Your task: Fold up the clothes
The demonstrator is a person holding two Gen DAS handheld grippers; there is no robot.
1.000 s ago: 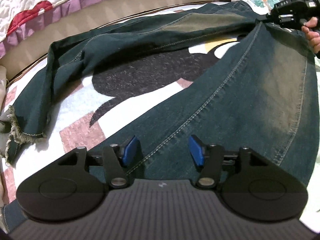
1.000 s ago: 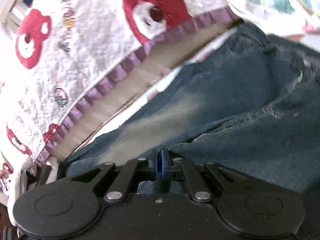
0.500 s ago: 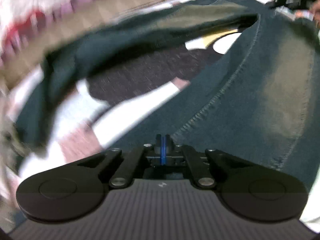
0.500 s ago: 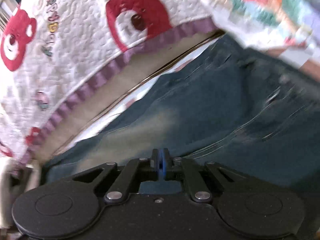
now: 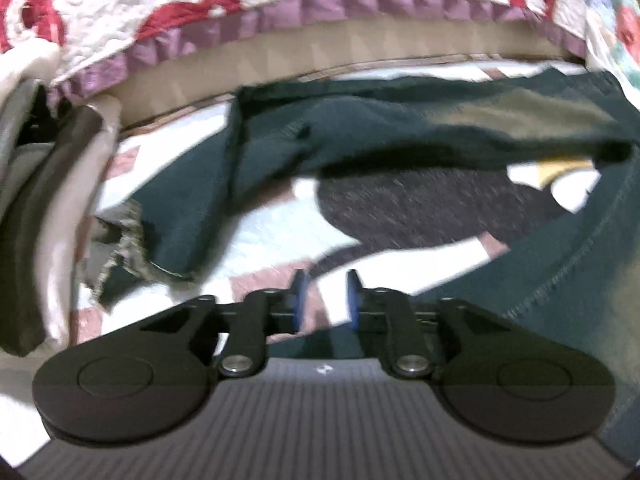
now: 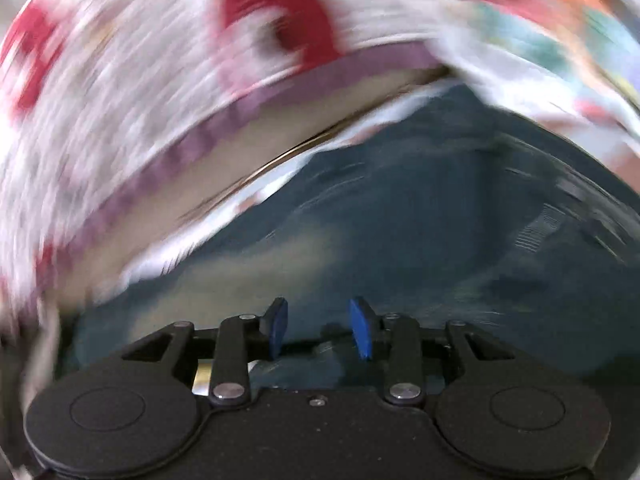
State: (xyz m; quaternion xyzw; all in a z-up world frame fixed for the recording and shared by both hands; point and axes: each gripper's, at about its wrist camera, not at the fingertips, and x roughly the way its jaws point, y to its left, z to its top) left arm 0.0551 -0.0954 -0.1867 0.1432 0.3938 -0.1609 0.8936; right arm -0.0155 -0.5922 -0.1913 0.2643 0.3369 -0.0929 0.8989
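Observation:
Dark blue jeans (image 5: 400, 136) lie spread on a patterned mat, one leg along the far side with a frayed hem (image 5: 128, 240) at the left, the other leg (image 5: 568, 280) at the right. My left gripper (image 5: 324, 298) is open and empty over the mat beside the near leg's edge. My right gripper (image 6: 318, 326) is open and empty just above the faded denim (image 6: 420, 240). Both views are motion-blurred.
A quilted cover with red bears and a purple ruffle (image 5: 320, 4) hangs along the far side; it also shows in the right wrist view (image 6: 160, 100). The cartoon-print mat (image 5: 420, 216) shows between the legs. A grey and white bundle (image 5: 36, 220) sits at the left.
Both grippers were shut half a second ago and are now open. The left view has swung left, off the near leg; the right has let go of the denim.

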